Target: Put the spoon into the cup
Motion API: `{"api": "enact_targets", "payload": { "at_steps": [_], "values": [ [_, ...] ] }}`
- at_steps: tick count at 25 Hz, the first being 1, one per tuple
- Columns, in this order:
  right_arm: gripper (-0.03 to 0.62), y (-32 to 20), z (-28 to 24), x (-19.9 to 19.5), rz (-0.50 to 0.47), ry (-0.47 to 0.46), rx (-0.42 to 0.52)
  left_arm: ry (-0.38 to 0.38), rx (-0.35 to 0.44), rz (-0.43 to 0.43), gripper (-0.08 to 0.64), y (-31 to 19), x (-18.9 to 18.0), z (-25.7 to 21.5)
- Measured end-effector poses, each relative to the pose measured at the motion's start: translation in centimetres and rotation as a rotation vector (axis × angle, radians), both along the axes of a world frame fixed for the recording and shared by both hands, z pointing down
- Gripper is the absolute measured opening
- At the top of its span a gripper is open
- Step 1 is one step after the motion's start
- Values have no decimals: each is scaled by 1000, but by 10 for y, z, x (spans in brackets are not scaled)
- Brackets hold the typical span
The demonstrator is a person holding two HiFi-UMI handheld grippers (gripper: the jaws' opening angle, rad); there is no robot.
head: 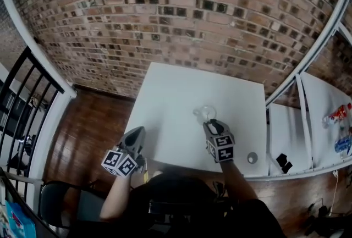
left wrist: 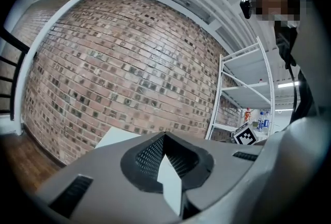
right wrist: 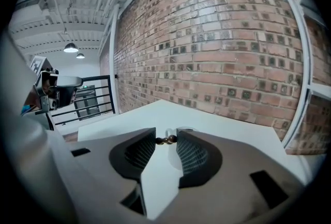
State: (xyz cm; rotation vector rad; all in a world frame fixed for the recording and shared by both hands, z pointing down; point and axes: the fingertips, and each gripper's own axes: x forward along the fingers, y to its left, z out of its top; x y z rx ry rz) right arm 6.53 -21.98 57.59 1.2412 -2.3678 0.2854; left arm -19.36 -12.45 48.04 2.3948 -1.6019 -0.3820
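Right gripper pinched a small, dark-brown, beaded spoon crosswise at its jaw tips, just short of the clear glass cup on the white square table. Left gripper hung clenched and empty near the table's edge. Doing this well likely meant centring the spoon over the rim before releasing, without nudging the cup.

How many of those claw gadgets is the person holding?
2. The left claw is by the white table's near left corner; the right claw, a brown spoon between its tips, is over the table just short of the glass cup. None hidden.
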Motion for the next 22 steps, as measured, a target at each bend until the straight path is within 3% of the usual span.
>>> {"api": "enact_targets", "payload": {
  "at_steps": [10, 22],
  "values": [
    [132, -18, 19, 4, 57, -113, -110, -7, -10, -41, 5, 11, -12, 1],
    [135, -25, 38, 7, 84, -93, -112, -22, -19, -63, 4, 21, -20, 1]
  ]
}}
